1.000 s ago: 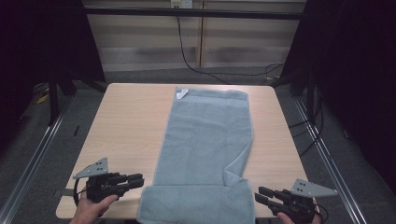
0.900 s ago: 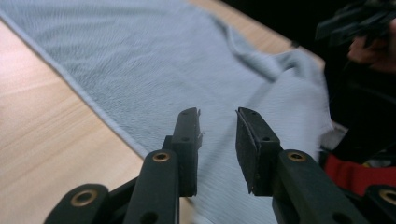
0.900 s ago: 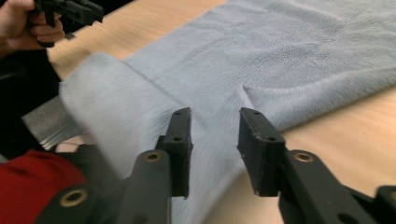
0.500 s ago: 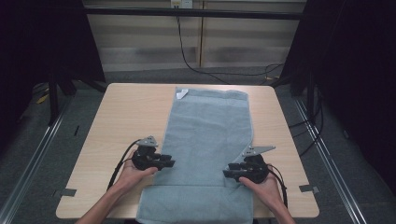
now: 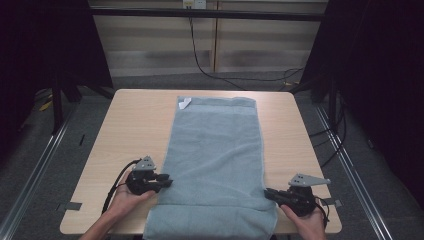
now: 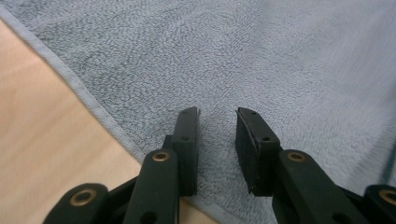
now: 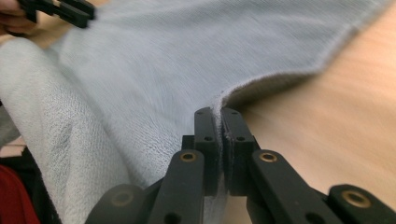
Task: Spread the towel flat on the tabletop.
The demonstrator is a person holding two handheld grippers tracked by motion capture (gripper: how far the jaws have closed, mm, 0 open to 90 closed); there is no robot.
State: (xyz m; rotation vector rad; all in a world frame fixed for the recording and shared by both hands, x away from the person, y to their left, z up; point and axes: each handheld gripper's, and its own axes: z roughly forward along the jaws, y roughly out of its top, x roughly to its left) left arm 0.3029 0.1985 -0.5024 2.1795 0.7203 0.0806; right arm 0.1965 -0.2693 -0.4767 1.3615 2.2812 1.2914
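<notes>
2 grips needed here, only 1 made so far. Right gripper [image 5: 267,192]: jaws just closed tight, pinching the right hem of the grey towel [image 5: 217,160] near its front corner, with the cloth raised a little off the table [image 5: 135,125]. Left gripper [image 5: 167,181]: jaws partly open, just narrowing, poised over the terry just inside the left hem, with nothing pinched between them. Best to ease back toward that hem, slip 1 jaw under the edge, and close firmly level with the right grip. Then lift both sides together, to keep any fold straight and avoid dragging the cloth askew. Towel spread lengthwise down the middle of the table, near end drooping over the front edge, white tag [image 5: 184,103] at a far corner. Pale wood, bare on either side; grey floor [image 5: 45,165] around, black cable [image 5: 200,60] by the far wall, darkness at both sides.
</notes>
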